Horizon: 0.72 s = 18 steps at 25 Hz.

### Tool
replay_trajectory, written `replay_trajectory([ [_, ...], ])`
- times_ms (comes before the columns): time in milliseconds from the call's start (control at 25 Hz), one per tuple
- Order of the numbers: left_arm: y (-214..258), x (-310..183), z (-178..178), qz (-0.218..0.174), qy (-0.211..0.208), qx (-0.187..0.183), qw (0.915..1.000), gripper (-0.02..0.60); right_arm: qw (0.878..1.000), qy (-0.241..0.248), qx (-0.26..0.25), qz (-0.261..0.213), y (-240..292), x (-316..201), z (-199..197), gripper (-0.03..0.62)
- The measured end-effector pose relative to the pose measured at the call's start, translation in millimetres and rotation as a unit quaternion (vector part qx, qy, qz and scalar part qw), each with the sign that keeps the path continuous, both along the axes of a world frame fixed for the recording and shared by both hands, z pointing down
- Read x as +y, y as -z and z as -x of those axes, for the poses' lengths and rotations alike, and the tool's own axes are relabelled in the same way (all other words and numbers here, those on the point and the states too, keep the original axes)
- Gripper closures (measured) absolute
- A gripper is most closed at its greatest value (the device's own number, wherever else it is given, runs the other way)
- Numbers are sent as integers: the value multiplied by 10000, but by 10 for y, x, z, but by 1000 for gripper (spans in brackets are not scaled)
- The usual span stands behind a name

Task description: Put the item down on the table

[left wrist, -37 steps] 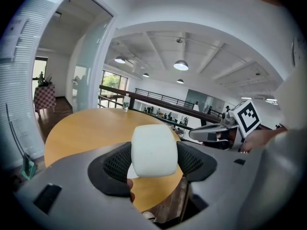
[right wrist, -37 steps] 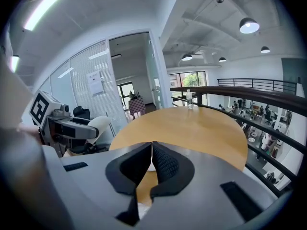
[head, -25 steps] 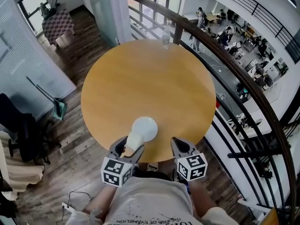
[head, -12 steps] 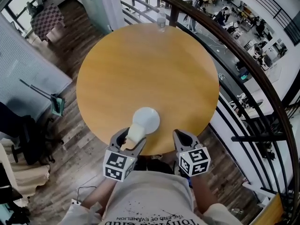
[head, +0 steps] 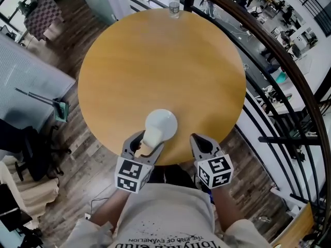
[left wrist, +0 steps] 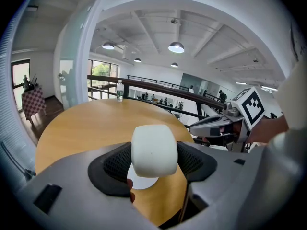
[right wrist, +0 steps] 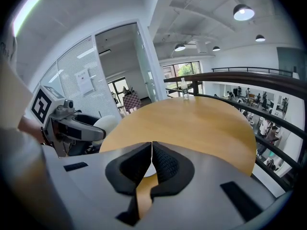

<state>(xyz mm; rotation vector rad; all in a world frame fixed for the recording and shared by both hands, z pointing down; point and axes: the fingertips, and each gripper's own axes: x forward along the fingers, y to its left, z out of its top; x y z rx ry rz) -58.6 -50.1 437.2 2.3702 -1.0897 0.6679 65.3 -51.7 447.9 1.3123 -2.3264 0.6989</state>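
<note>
Rounded white item (head: pixel 152 137) sat clamped in the left gripper (head: pixel 146 144), above the near edge of the round wooden table (head: pixel 160 61). Seen from the head view, its length ran along the jaws and pointed away from the person, toward the table's middle. From the left gripper view it showed as a smooth, blunt block, a little wider than tall. The left jaws stood partly apart, and each dark pad pressed a side of the item.

A round white disc (head: pixel 163 120) lay just past the item, toward the table's middle. In the left gripper view the disc showed under the item, against the tabletop. Whether disc and item were joined could not be told, nor whether the item touched the table.

The right gripper (head: pixel 199 141) hung at the table's near edge, just right of the left one. Its jaws were closed pad to pad with nothing between them.

A clear bottle (head: pixel 174 4) stood upright at the table's far edge, well apart from both grippers. A dark railing (head: pixel 258 56) curved round the table's far and right sides. On the plank floor left of the table lay a broom (head: pixel 61 110).
</note>
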Motion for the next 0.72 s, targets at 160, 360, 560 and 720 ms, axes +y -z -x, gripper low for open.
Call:
replay_trajectory([
  [160, -113, -112, -24, 44, -40, -46, 10000, 276, 10000, 47, -5, -11, -19, -119, 51, 568],
  [360, -244, -201, -57, 164, -126, -77, 9998, 278, 10000, 30, -64, 6, -23, -214, 98, 568],
  [560, -402, -252, -104, 234, -199, -142, 9994, 278, 9999, 27, -89, 81, -133, -233, 128, 568],
  [720, -534, -279, -109, 341, -199, -159, 9991, 276, 9998, 21, -102, 179, -225, -212, 151, 568],
])
